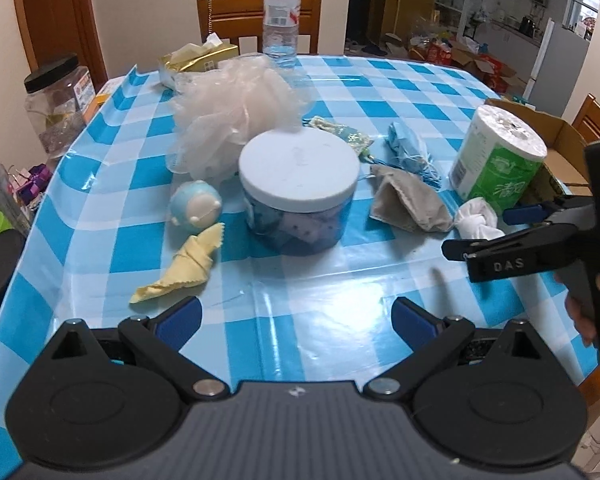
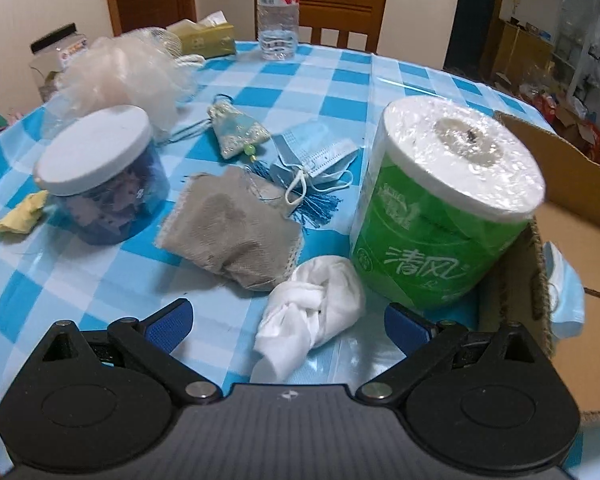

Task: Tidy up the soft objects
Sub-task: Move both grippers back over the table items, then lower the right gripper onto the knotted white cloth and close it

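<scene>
Soft things lie scattered on the blue checked table (image 1: 324,308): a white mesh bath puff (image 1: 236,116), a yellow cloth (image 1: 180,270), a grey pouch (image 2: 230,232), a knotted white cloth (image 2: 314,314), a blue face mask (image 2: 318,160) and a small patterned sachet (image 2: 236,132). My left gripper (image 1: 296,318) hovers open over bare table near the front edge. My right gripper (image 2: 286,320) is open too, its blue pads either side of the knotted white cloth and short of it. In the left wrist view the right gripper (image 1: 500,236) comes in from the right.
A white-lidded plastic jar (image 1: 298,192) stands mid-table beside a small blue toy (image 1: 196,208). A wrapped green toilet roll (image 2: 444,204) stands against an open cardboard box (image 2: 580,248) with a blue mask on its wall. A water bottle (image 1: 282,16), tissue pack and chairs are behind.
</scene>
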### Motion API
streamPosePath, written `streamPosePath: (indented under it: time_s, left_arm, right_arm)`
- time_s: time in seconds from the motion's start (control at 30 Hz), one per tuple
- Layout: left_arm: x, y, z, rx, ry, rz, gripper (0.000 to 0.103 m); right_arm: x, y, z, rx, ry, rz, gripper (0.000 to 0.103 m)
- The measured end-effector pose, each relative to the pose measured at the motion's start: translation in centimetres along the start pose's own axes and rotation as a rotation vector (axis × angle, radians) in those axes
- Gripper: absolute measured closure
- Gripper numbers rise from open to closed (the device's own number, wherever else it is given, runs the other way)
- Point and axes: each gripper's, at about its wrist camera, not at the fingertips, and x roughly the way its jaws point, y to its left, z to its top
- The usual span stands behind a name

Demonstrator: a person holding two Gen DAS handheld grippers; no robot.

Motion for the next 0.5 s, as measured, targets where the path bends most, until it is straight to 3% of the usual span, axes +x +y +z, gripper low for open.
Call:
streamPosePath:
  time_s: [0.17, 0.5]
  left_arm:
    - [0.1, 0.9, -0.1, -0.005, 0.008, 0.004, 0.002]
    - [1.2, 2.8, 0.0, -0.015, 0.029, 0.010, 0.002]
  right_arm:
    - [1.9, -0.1, 0.4, 0.008, 0.019, -0.008, 0.000]
    - [2.0, 2.2, 0.6, -0.004, 0.093, 0.121, 0.000]
